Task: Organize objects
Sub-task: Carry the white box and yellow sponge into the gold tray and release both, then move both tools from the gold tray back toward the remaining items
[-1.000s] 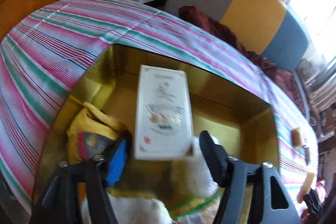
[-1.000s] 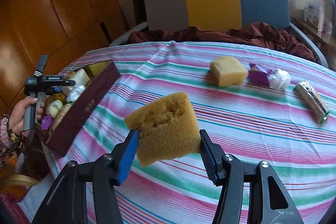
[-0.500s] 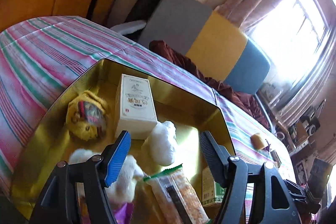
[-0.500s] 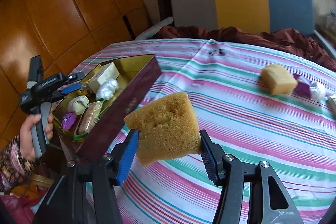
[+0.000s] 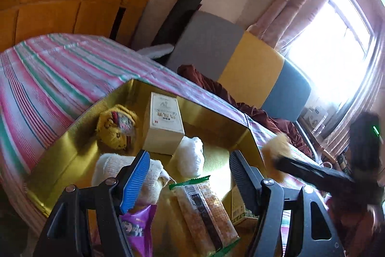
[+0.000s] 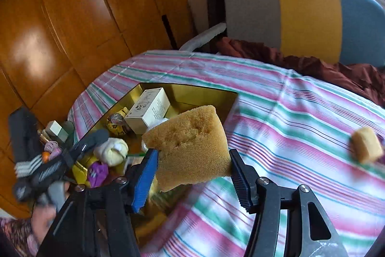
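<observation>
A: Nearest in the right wrist view, the right hand-held gripper [image 6: 192, 175] is clenched on the tan sponge [image 6: 190, 146], up in the air just by the gold box's [image 6: 207, 93] right wall.

B: And the left hand-held gripper [image 5: 190, 175]?

A: Released, nothing between its fingers (it hangs over the box's near end). Its view shows a biscuit packet [image 5: 204, 211] and white bundle [image 5: 191, 155].

B: Beyond?

A: Bare striped cloth [image 6: 284, 112] right of the box; only the right view shows a second sponge [image 6: 367, 147] well away.
</observation>
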`<state>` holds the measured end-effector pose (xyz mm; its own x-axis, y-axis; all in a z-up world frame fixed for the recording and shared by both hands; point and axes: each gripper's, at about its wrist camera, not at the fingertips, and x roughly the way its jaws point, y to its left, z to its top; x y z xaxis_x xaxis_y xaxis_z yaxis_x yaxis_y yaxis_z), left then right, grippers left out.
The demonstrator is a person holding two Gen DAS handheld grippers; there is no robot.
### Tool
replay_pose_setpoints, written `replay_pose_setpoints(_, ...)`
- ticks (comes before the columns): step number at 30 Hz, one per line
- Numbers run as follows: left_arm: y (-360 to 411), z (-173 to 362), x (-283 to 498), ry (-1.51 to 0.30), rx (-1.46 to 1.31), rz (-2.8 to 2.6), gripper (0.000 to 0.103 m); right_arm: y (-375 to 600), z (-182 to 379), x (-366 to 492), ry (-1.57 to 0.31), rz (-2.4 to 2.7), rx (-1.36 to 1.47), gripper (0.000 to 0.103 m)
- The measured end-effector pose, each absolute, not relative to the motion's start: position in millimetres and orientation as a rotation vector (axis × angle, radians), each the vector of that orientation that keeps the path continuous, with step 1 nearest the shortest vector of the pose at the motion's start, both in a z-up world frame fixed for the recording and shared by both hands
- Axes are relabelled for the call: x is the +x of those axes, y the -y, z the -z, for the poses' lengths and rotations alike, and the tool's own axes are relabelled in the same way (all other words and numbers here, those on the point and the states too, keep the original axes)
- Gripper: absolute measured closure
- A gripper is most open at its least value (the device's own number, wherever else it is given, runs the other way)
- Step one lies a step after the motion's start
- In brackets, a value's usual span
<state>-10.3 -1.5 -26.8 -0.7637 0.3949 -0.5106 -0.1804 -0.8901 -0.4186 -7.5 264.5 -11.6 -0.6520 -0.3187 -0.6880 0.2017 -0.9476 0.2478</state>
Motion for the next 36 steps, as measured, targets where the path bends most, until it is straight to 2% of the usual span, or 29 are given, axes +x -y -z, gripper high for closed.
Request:
replay_pose_setpoints(6,10,20,-6,0.503,-0.829,-2.69,0.033,-229,19,-62,0.126,2.603,1.223,0.043)
replay_pose_setpoints(13,19,23,-9,0.58,-0.869,-2.681,0.033,-213,42,-120,0.219,2.585,1.456,0.041)
replay_pose_setpoints(15,20,23,-10,0.596,-0.877,-2.668,0.033,-213,48,-127,0.262,2.592,1.476,0.039)
replay_pose_setpoints(16,20,23,-11,0.597,-0.879,-2.666,0.034,-215,51,-129,0.279,2.613,1.484,0.034)
replay_pose_setpoints(19,20,22,-10,0.608,-0.871,-2.666,0.033,-223,54,-130,0.381,2.629,1.474,0.024)
replay_pose_setpoints(25,14,26,-8,0.623,-0.913,-2.637,0.033,-242,38,-104,0.548,2.628,1.284,0.024)
replay_pose_setpoints(36,-22,24,7,0.503,-0.921,-2.544,0.033,-274,22,-47,0.465,2.756,1.208,0.024)
